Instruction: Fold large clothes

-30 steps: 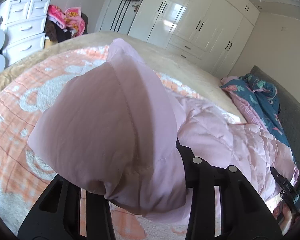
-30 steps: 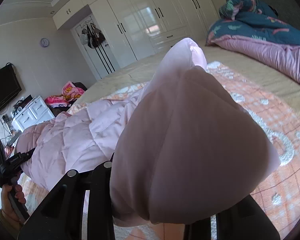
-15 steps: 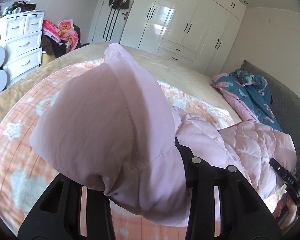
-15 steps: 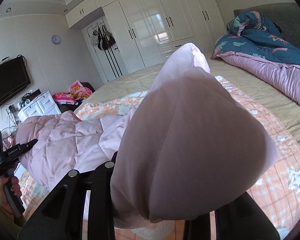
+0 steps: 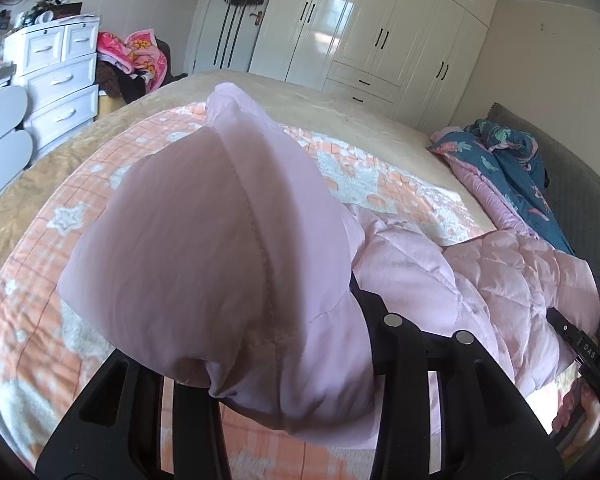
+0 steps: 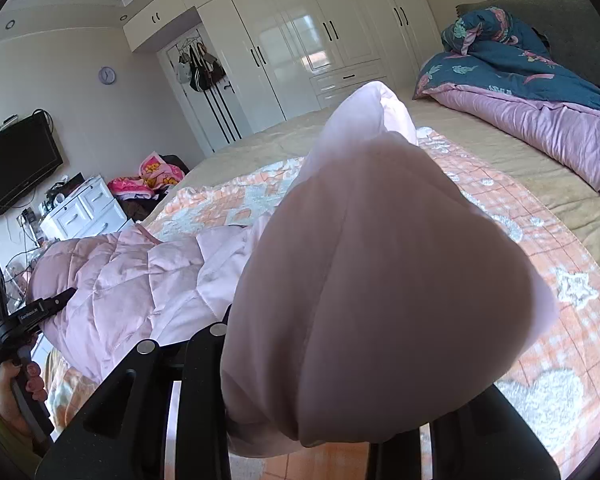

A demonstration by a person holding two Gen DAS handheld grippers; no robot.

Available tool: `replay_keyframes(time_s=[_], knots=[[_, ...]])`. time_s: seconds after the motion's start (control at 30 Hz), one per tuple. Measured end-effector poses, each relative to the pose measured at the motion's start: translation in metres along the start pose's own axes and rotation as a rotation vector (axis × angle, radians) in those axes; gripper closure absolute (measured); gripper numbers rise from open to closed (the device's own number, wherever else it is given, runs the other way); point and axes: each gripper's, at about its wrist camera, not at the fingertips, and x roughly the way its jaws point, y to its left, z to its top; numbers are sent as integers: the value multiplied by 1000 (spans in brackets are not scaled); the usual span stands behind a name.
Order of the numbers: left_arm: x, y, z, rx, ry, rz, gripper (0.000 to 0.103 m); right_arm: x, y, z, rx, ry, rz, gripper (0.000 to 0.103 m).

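Pink quilted jacket (image 5: 500,276) is hanging stretched between our two tongs, above the orange patterned blanket (image 5: 52,248) on the bed (image 5: 300,96). We are clenching the left tongs (image 5: 292,384) on one bunched end of the jacket, and the right tongs (image 6: 300,408) on the other end. Its long axis is running straight from one set of tongs to the other, with the quilted middle sagging toward the bed's near edge. From the left tongs the body is lying to the right; from the right tongs, to the left. Neither hand is nearer, both being at an end. We are judging that laying it flat means lowering both ends together onto the blanket ahead.
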Motion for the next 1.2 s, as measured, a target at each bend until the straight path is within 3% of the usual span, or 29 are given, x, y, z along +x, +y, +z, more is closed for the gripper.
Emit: replay_keyframes(time_s=[0.87,1.2], knots=[[-16,29,-48,-35,90,23,70,-19,-19,-41,81,102,-23,72],[-8,33,-60,-54,119,41,66,-1,-41,-58,213,194,-63,61]])
